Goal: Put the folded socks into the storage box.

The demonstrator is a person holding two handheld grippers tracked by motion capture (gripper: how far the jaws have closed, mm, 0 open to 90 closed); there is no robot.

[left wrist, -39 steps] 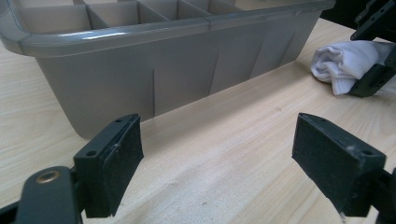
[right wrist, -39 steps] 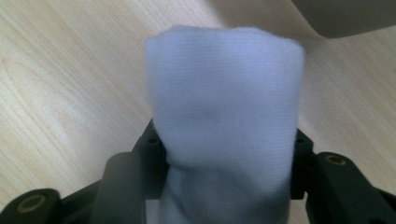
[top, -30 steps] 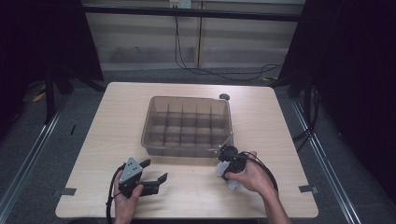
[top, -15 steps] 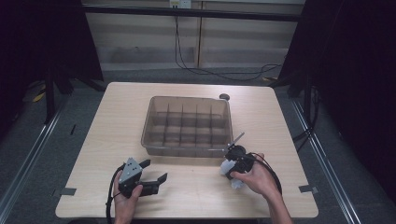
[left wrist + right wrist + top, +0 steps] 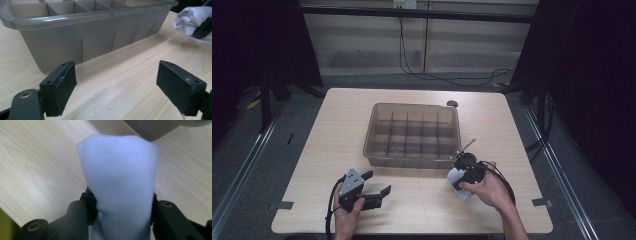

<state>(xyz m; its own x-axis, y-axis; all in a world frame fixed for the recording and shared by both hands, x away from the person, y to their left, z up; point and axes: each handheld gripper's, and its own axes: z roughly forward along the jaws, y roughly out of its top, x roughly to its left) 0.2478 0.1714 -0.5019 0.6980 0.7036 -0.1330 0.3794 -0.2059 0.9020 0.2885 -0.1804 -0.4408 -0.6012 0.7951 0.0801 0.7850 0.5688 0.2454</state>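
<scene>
Since a second ago, the right tongs (image 5: 460,176) have drifted a little back from the box's front right corner toward the person, their jaws closing slightly further on the way, with the cloth between them throughout; the left tongs (image 5: 376,184) have not moved. In the right gripper view, the right tongs are clenched on a folded white knitted cloth, perhaps a sock (image 5: 120,185), whose roll stands up between the two black jaws and points toward the corner of the translucent grey plastic divided box (image 5: 414,132). From above, that cloth shows as a white bundle under the right hand (image 5: 484,186), just off the box's front right corner and apart from its wall, above the pale wooden desk (image 5: 512,130).

What matters next is that the box lies ahead and to the left of the held cloth, its nearest compartments being those of the front row at the right end. The cloth's long axis runs along the tongs, toward that corner, so the right hand is far better placed. The left tongs hang released, jaws wide with nothing between them, low over the desk before the box's front left part.
</scene>
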